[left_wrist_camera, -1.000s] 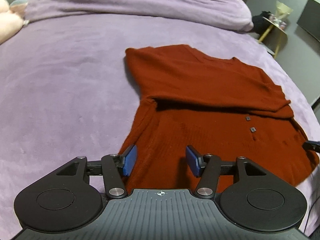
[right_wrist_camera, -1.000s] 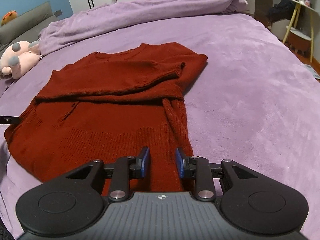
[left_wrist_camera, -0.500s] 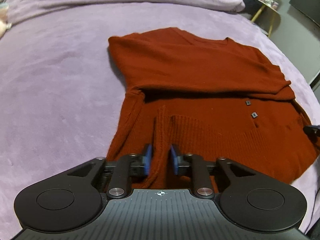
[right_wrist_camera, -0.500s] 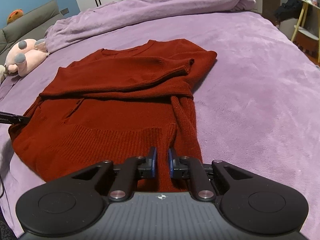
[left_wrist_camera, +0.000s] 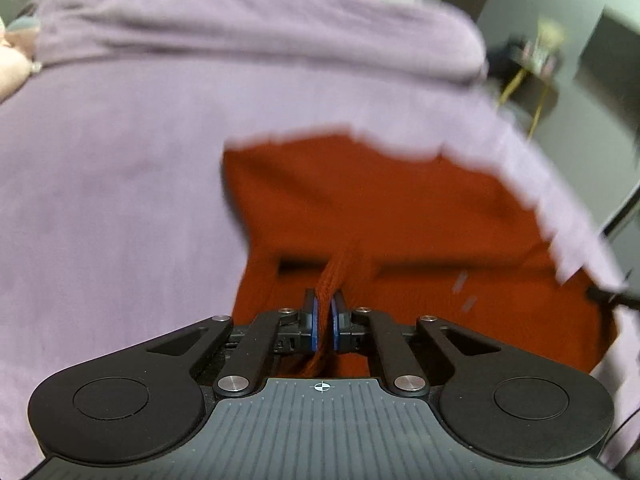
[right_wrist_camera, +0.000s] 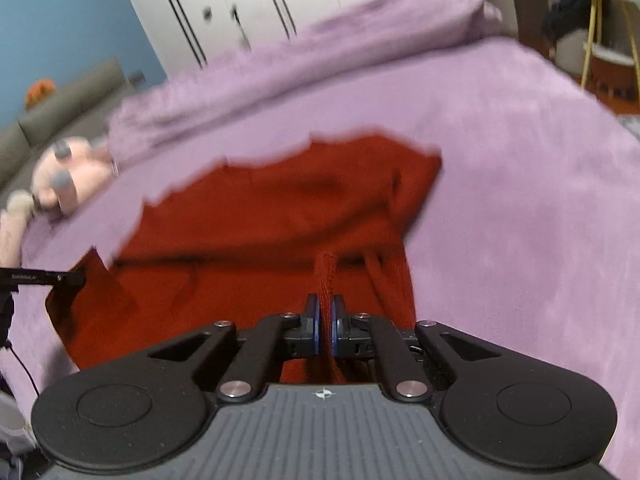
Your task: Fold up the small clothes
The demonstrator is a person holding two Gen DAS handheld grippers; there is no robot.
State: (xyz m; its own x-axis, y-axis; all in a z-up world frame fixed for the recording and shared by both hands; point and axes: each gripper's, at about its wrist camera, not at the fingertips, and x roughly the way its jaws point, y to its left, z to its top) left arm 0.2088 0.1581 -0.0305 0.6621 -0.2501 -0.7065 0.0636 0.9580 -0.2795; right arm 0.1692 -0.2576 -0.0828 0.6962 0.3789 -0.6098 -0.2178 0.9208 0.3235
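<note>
Rust-red knitted sweater [left_wrist_camera: 360, 208] lies on the purple plush bedspread [left_wrist_camera: 120, 160], sleeves already folded across. Left gripper [left_wrist_camera: 324, 320] and right gripper [right_wrist_camera: 325, 322] each pinch its near hem; the bottom-to-top fold remains.

left wrist: low, forward | right wrist: same | shared: sweater [left_wrist_camera: 400, 208] [right_wrist_camera: 280, 216]

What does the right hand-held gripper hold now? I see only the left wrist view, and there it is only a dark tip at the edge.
Observer: The right hand-held gripper is shut on a pinched ridge of the red sweater.
Operator: Where is the sleeve on that side?
Observer: The sleeve runs down just right of the pinch.
Operator: How does my gripper look from there?
Observer: The left hand-held gripper shows at the left edge, with the sweater's corner raised at its tip.
</note>
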